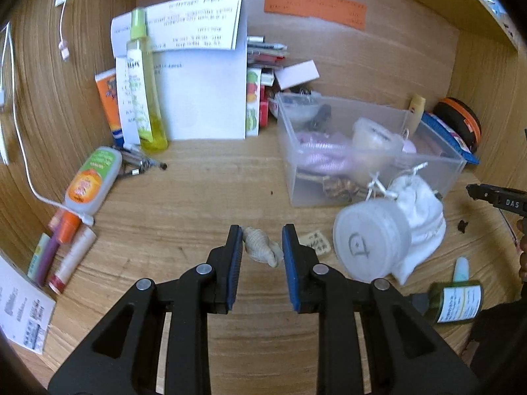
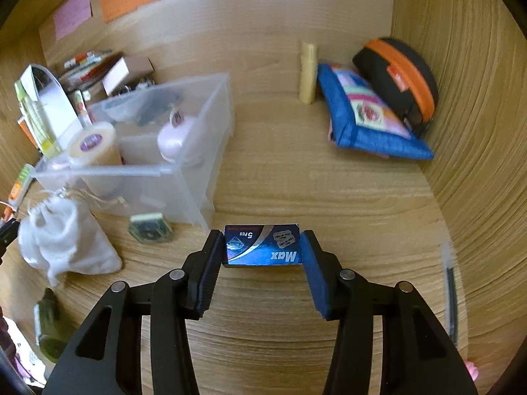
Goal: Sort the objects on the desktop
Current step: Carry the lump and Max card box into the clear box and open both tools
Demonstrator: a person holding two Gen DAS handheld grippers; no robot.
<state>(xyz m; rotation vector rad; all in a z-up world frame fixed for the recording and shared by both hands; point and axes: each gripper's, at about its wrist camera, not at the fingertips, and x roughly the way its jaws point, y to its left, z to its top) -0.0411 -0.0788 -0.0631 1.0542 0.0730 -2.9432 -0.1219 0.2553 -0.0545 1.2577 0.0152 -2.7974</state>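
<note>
My left gripper point(image 1: 262, 240) is open, its fingers on either side of a small pale seashell point(image 1: 262, 247) that lies on the wooden desk; it does not grip the shell. My right gripper point(image 2: 262, 247) is shut on a small blue "Max" blade box point(image 2: 262, 245), held level just above the desk. A clear plastic bin point(image 1: 362, 151) with a tape roll and pink items stands at the back; it also shows in the right wrist view point(image 2: 158, 151). The right gripper's tip shows at the right edge of the left wrist view point(image 1: 494, 196).
A round white lid point(image 1: 370, 238) and a white cloth pouch point(image 1: 418, 220) lie in front of the bin. A green bottle point(image 1: 456, 301), yellow spray bottle point(image 1: 145, 82), lotion tube point(image 1: 90, 182), blue pouch point(image 2: 369, 118) and orange-black case point(image 2: 398, 75) line the walls.
</note>
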